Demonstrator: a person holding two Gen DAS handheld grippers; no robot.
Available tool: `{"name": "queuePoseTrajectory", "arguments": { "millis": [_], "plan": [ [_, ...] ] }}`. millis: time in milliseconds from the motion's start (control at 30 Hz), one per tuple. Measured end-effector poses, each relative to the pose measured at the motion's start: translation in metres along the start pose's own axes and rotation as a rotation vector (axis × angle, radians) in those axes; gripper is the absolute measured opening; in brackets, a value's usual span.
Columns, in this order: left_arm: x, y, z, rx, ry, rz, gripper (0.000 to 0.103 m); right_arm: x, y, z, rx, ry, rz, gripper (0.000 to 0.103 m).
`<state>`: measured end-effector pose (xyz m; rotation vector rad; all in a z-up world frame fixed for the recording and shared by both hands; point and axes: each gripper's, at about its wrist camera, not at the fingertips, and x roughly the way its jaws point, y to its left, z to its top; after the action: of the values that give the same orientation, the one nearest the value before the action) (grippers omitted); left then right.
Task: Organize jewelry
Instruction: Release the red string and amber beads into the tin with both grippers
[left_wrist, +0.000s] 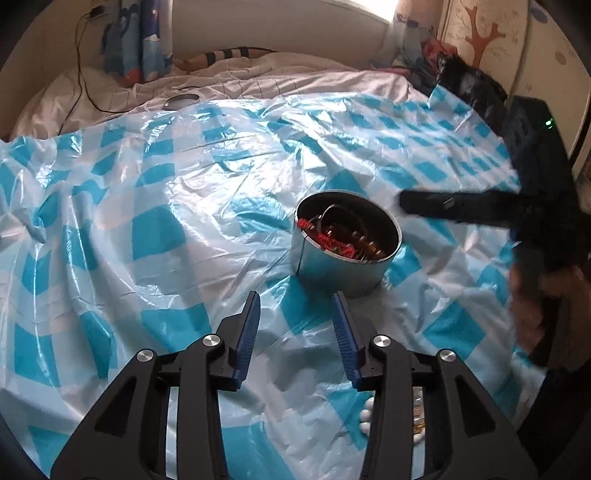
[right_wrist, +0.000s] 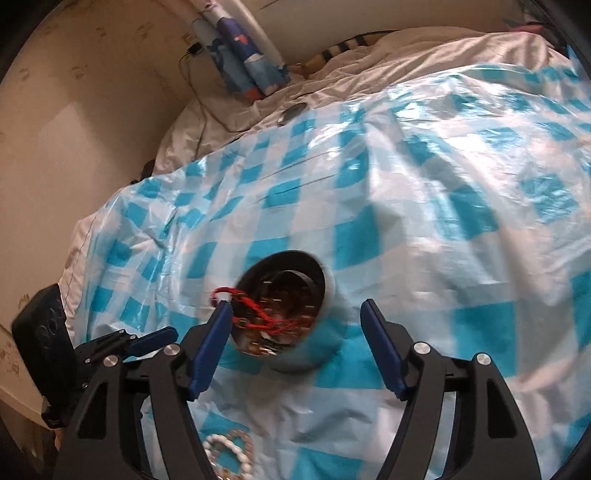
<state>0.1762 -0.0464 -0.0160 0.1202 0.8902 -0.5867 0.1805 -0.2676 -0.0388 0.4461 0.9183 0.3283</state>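
Note:
A round metal tin (left_wrist: 343, 254) stands on the blue-checked plastic sheet (left_wrist: 155, 206), holding a red braided cord (left_wrist: 332, 242) and other jewelry. My left gripper (left_wrist: 297, 306) is open and empty, just in front of the tin. My right gripper (right_wrist: 295, 310) is open above the tin (right_wrist: 314, 350); a loop of the red cord (right_wrist: 225, 293) hangs over the tin's rim beside the left finger (right_wrist: 214, 332). A white bead bracelet (right_wrist: 229, 454) and a brown bead one (right_wrist: 245, 437) lie on the sheet below the right gripper. White beads (left_wrist: 365, 417) show under my left gripper.
The right gripper's body (left_wrist: 535, 206) and the hand holding it sit at the right of the left wrist view. A round lid (left_wrist: 181, 100) lies on the white quilt beyond the sheet. A black cable (left_wrist: 79, 74) runs down the wall. Clothes and a black bag (left_wrist: 465, 85) are piled far right.

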Motion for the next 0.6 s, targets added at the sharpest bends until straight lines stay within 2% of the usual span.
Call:
{"name": "queuePoseTrajectory", "arguments": {
  "millis": [167, 300, 367, 467, 533, 600],
  "plan": [
    [-0.01, -0.002, 0.0, 0.005, -0.016, -0.009, 0.042, 0.031, 0.059, 0.0, -0.206, -0.022, -0.104, 0.076],
    [-0.016, 0.011, -0.006, -0.007, -0.012, 0.0, 0.043, 0.055, 0.077, -0.005, -0.335, -0.016, -0.259, 0.077],
    [-0.019, 0.017, -0.009, -0.01, -0.013, 0.011, 0.044, 0.059, 0.067, -0.005, -0.317, -0.015, -0.323, 0.077],
    [-0.023, 0.023, -0.013, -0.014, -0.012, 0.015, 0.045, 0.052, 0.042, 0.002, -0.195, -0.035, -0.315, 0.081],
    [-0.025, 0.026, -0.014, -0.017, -0.013, 0.017, 0.045, 0.045, 0.034, 0.005, -0.174, -0.058, -0.364, 0.081],
    [-0.026, 0.027, -0.014, -0.018, -0.012, 0.018, 0.047, 0.042, 0.025, 0.008, -0.135, -0.054, -0.359, 0.081]
  ]
}}
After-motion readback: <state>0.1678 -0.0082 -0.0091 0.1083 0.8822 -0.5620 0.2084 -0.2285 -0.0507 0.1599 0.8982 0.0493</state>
